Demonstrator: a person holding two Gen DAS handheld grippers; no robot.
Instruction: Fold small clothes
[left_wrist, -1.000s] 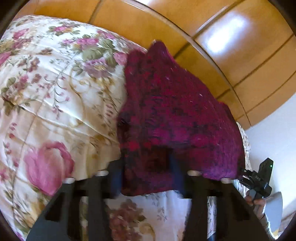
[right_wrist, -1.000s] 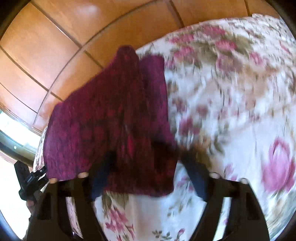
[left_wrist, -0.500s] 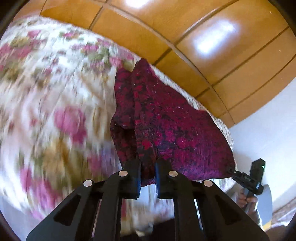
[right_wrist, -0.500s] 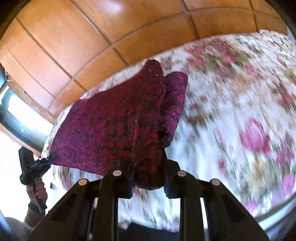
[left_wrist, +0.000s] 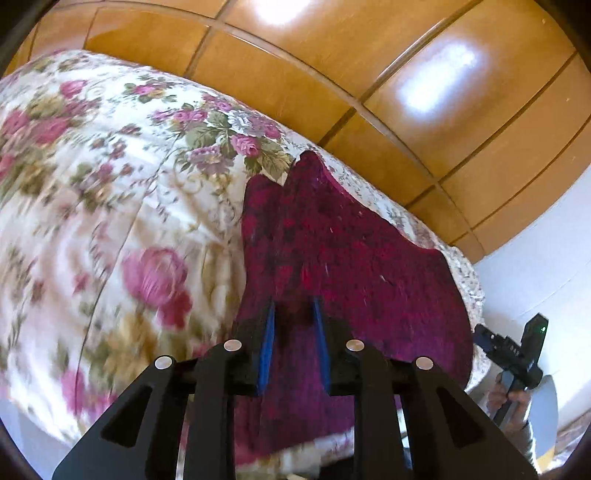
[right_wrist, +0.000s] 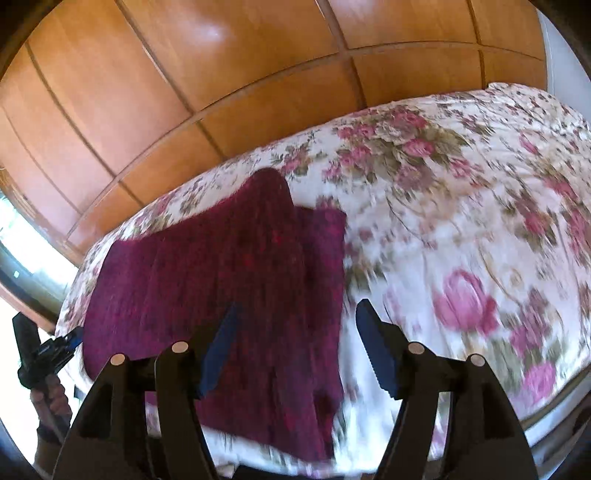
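A dark magenta knitted garment (left_wrist: 351, 258) lies on the floral bedspread (left_wrist: 110, 184), near the bed's front edge. My left gripper (left_wrist: 293, 314) sits over its near edge, jaws slightly apart, blue pads (left_wrist: 266, 343) beside the cloth; no firm pinch shows. In the right wrist view the garment (right_wrist: 229, 280) lies flat with a folded strip along its right side. My right gripper (right_wrist: 295, 325) is wide open above its near right part, holding nothing. The other gripper (right_wrist: 40, 350) appears at the garment's far left corner.
A wooden panelled wall (left_wrist: 369, 74) runs behind the bed. The bedspread (right_wrist: 461, 221) stretches away to the right of the garment. A white wall (left_wrist: 535, 280) stands at the right. The right gripper (left_wrist: 517, 350) and hand show at the bed's corner.
Half a second ago both grippers were shut on the lifted garment. Now the garment lies on the bed, the right jaws have opened wide and the left jaws have parted slightly.
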